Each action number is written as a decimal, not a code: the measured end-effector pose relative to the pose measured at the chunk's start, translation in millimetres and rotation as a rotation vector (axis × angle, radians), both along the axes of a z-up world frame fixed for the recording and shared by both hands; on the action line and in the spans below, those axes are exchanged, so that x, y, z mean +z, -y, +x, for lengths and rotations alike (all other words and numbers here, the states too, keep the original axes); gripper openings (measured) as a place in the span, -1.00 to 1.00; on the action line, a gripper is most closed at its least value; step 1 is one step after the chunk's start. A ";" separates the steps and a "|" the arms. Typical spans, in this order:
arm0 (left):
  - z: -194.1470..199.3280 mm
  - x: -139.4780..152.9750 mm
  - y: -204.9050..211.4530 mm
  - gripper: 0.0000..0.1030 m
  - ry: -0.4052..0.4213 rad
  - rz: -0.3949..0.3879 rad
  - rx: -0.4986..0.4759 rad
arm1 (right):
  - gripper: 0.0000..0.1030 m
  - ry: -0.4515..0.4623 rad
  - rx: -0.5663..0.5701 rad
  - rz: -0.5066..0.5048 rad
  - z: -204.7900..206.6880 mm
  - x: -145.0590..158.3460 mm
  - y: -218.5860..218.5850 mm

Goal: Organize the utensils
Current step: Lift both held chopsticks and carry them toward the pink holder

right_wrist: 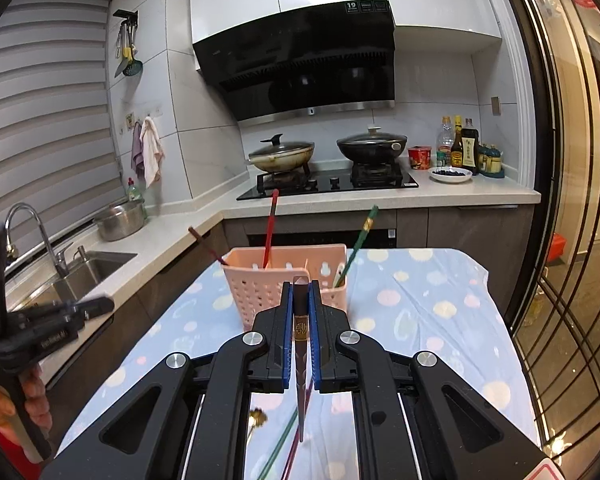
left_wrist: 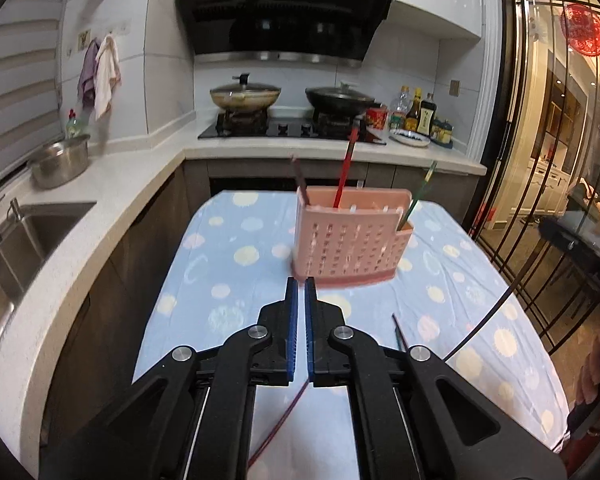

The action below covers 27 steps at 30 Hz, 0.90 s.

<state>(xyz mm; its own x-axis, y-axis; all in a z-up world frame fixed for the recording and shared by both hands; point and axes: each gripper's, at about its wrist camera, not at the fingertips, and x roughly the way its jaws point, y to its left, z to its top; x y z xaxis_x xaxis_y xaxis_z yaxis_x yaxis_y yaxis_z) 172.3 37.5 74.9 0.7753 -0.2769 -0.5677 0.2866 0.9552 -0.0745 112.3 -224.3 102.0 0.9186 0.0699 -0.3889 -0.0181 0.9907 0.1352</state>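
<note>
Pink perforated utensil caddy [right_wrist: 278, 286] on dotted tablecloth [right_wrist: 420, 300], holding red [right_wrist: 270, 228], brown [right_wrist: 206, 246] and green [right_wrist: 360, 240] chopsticks upright-tilted. Right gripper [right_wrist: 301, 284] clamped on a dark chopstick [right_wrist: 300, 320] with gold band. Left gripper [left_wrist: 300, 284] closed, empty.

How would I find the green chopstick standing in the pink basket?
Find the table with the blue spotted cloth, then the pink basket on it. The green chopstick stands in the small side pocket on the right, a gold band near its top; the red and brown ones stand further left.
</note>
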 end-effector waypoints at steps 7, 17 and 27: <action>-31.7 -84.9 -47.9 -0.55 -0.213 0.044 0.083 | -0.87 0.015 -0.015 -0.002 -37.8 -3.1 -7.6; -66.6 -151.3 -76.8 -0.48 -0.361 0.087 0.105 | -0.87 0.007 -0.029 0.009 -68.6 -4.8 -17.4; -84.9 -156.9 -77.9 -0.46 -0.353 0.094 0.086 | -0.87 -0.010 -0.034 0.009 -80.6 -9.6 -22.1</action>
